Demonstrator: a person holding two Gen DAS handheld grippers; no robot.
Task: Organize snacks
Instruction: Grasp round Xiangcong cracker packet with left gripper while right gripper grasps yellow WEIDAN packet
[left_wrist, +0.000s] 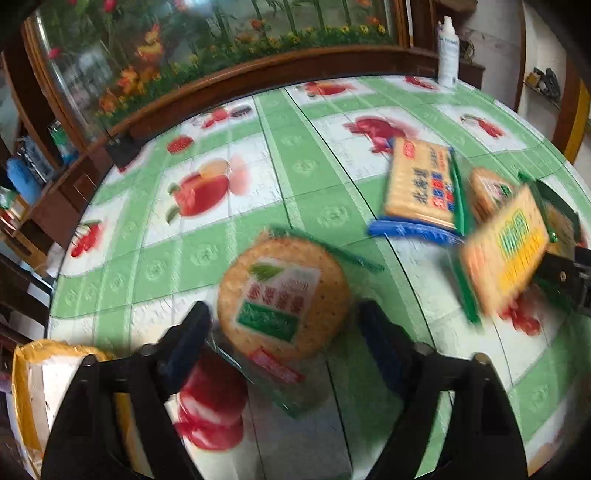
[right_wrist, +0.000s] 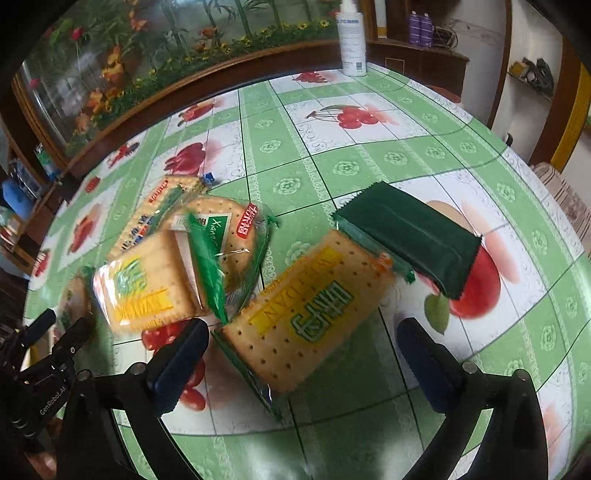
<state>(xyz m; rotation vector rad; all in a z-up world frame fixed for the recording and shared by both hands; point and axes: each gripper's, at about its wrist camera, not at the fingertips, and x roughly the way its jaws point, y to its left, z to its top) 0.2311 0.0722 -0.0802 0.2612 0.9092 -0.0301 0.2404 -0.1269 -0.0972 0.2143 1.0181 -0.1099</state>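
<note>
Both views are softened by motion blur, and most packet lettering is illegible. Left gripper (left_wrist: 284, 328): fingers spread wide, nothing pinched; a round cracker packet (left_wrist: 282, 302) with a green-and-white label is seen between the tips, lying on the table (left_wrist: 317, 199) toward its near edge, its lower end hidden by glare. Right gripper (right_wrist: 303, 354): fingers spread, nothing clamped; a square cracker packet (right_wrist: 310, 314) with yellow and green lettering, reading roughly "XIANDAN", lies between them, its near corner cut off by wrapper shine. Just beyond it, touching, a plain dark green packet (right_wrist: 410, 236) is recorded, no print visible. To the left, a pile of overlapping cracker packets (right_wrist: 192, 251); "Xiang" partly readable. "GenRobot.AI" is printed on the other gripper's body at the left edge. A white bottle (right_wrist: 352, 40) stands at the far table edge, top cropped.
</note>
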